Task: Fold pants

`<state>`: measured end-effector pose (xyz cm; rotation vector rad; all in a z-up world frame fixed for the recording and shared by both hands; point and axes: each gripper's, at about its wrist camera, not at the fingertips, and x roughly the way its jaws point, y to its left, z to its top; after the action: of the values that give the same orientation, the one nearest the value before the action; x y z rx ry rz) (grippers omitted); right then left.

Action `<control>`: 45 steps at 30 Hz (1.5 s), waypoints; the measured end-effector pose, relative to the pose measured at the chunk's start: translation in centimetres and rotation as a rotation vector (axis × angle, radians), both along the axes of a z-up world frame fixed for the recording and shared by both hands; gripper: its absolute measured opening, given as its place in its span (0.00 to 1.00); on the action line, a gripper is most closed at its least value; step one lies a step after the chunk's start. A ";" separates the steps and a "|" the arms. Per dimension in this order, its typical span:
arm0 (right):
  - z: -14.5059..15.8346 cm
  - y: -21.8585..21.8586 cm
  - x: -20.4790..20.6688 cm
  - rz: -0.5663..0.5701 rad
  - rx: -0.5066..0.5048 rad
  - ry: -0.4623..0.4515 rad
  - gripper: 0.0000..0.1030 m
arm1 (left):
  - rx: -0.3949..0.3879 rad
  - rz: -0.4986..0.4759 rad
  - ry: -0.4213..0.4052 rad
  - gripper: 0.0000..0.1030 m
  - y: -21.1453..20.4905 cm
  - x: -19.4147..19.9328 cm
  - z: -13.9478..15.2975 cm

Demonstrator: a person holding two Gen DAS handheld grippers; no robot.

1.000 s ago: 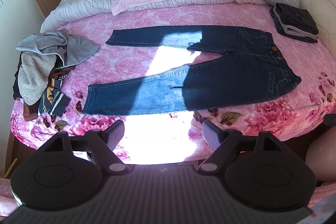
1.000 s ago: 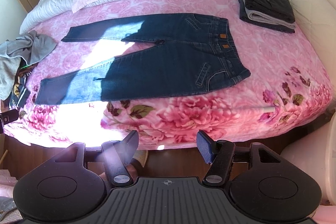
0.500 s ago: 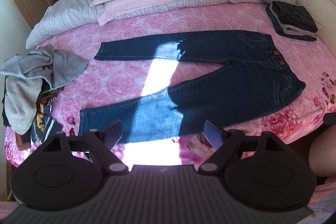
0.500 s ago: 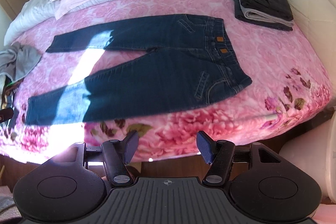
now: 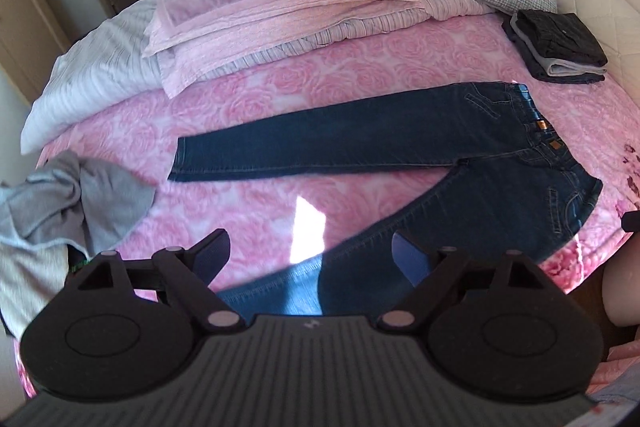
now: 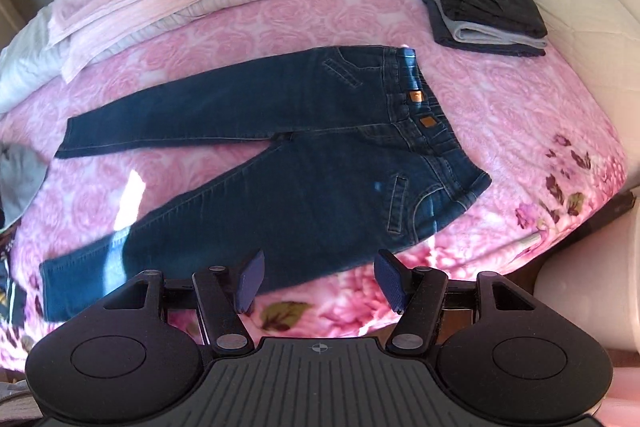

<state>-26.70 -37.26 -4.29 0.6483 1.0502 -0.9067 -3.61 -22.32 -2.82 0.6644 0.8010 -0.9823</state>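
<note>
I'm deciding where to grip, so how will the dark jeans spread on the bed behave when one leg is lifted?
The jeans lie flat and limp on the pink bedspread, so they will probably drape and sag from the grip point. Denim looks thick, so likely weighty rather than flimsy. The woven cloth seems unlikely to slip.

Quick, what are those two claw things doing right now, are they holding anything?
Left gripper: fingers wide open, holding nothing, above the jeans.
Right gripper: fingers open, holding nothing, near the jeans' front edge.
</note>
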 end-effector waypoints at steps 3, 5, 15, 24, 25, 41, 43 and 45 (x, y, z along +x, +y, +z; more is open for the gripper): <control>-0.6 -0.2 1.0 -0.019 -0.001 0.006 0.56 | 0.004 -0.022 0.001 0.84 -0.8 1.8 -0.6; -1.0 -0.4 1.3 -0.032 0.002 0.013 0.56 | 0.009 -0.037 0.001 0.84 -1.3 2.9 -1.2; -1.9 -2.9 -0.7 -0.075 -0.042 -0.042 0.56 | -0.010 -0.041 -0.021 0.94 -1.1 6.8 -2.9; -2.5 -5.5 -3.5 -0.123 -0.047 -0.073 0.56 | -0.009 -0.008 0.051 0.95 -0.8 10.4 -4.5; -2.7 -5.8 -3.9 -0.127 -0.037 -0.077 0.56 | -0.002 -0.006 0.058 0.95 -1.0 10.6 -4.8; -8.3 -15.7 -5.7 0.017 -0.024 -0.076 0.56 | 0.056 0.097 0.112 0.94 -4.2 11.7 -9.2; -9.1 -17.6 -5.5 0.050 -0.025 -0.092 0.56 | 0.048 0.114 0.101 0.93 -5.0 12.0 -9.8; -10.1 -19.6 -5.1 0.103 -0.026 -0.106 0.56 | 0.046 0.127 0.083 0.93 -6.1 12.6 -10.6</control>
<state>-31.79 -56.86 -14.35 0.6085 0.9661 -0.7872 8.97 -28.46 -13.45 0.6074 0.9298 -0.8829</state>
